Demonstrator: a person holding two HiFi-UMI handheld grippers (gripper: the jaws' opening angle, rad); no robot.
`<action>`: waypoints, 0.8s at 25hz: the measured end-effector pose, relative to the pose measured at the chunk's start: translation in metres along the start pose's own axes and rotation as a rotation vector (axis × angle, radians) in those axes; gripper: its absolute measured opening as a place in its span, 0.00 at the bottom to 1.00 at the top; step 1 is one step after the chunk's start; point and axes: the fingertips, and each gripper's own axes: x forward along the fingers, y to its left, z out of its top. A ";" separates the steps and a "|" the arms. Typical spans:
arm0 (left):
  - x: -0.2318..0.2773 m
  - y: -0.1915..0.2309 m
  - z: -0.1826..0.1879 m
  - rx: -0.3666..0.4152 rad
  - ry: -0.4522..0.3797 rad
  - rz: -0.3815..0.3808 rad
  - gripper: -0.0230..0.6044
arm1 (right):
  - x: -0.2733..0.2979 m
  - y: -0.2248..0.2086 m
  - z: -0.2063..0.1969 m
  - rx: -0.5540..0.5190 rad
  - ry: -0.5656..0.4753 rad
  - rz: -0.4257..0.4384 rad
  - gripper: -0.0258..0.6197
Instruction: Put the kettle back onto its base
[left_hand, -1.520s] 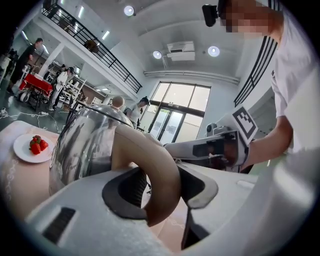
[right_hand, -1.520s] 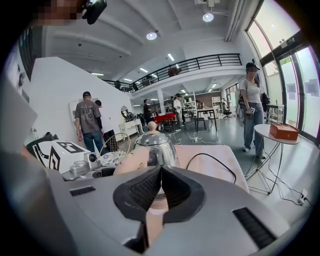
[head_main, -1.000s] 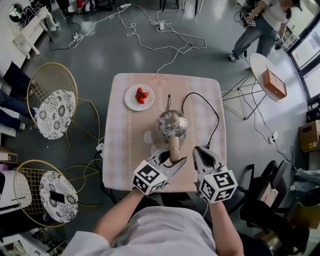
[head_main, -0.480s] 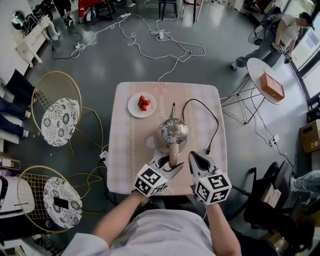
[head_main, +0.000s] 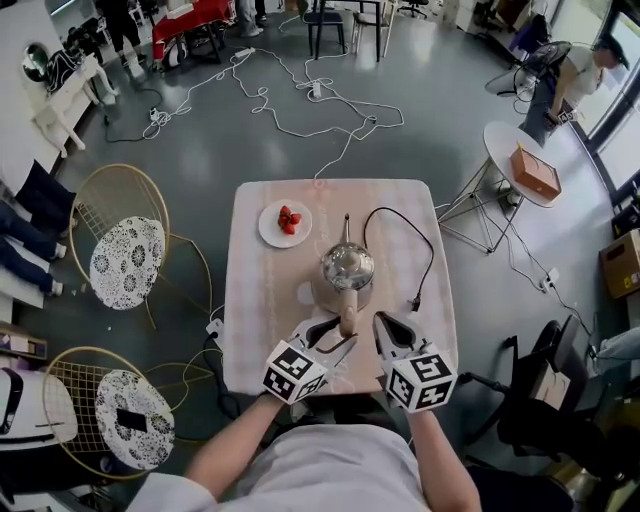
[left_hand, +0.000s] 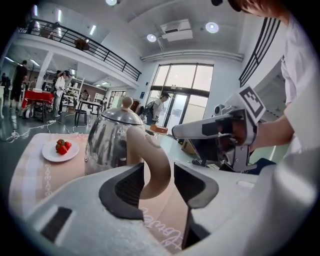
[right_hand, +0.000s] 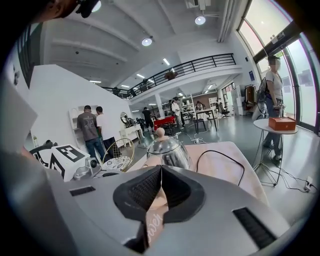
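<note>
A steel kettle (head_main: 347, 268) (left_hand: 107, 140) (right_hand: 167, 150) stands on the pink table (head_main: 260, 330), over a beige base (head_main: 308, 294) that shows at its left side. Its beige handle (head_main: 347, 318) (left_hand: 152, 160) points toward me. My left gripper (head_main: 338, 335) (left_hand: 159, 182) has a jaw on each side of the handle. The left pad touches it and a thin gap shows at the right pad. Just right of the handle, my right gripper (head_main: 385, 325) (right_hand: 161, 185) is shut with nothing between its pads.
A white plate (head_main: 270, 228) of strawberries (left_hand: 61, 146) sits at the table's far left. A black cable (head_main: 425, 250) loops right of the kettle and ends in a plug (head_main: 410, 303). Two wire chairs (head_main: 125, 260) stand left. A round side table (head_main: 510, 140) and an office chair (head_main: 540, 400) stand right.
The head view has pulled back, so the table looks smaller. Both grippers and the kettle keep the same places relative to each other. A person at the back right has walked on.
</note>
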 end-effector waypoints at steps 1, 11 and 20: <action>-0.004 0.000 0.001 -0.001 -0.002 0.009 0.32 | -0.001 0.003 0.000 0.002 -0.003 0.001 0.05; -0.044 -0.012 0.015 -0.040 -0.065 0.047 0.32 | -0.011 0.040 -0.003 0.000 -0.034 0.017 0.05; -0.082 -0.030 0.029 -0.071 -0.101 0.060 0.30 | -0.016 0.084 -0.006 -0.023 -0.049 0.049 0.05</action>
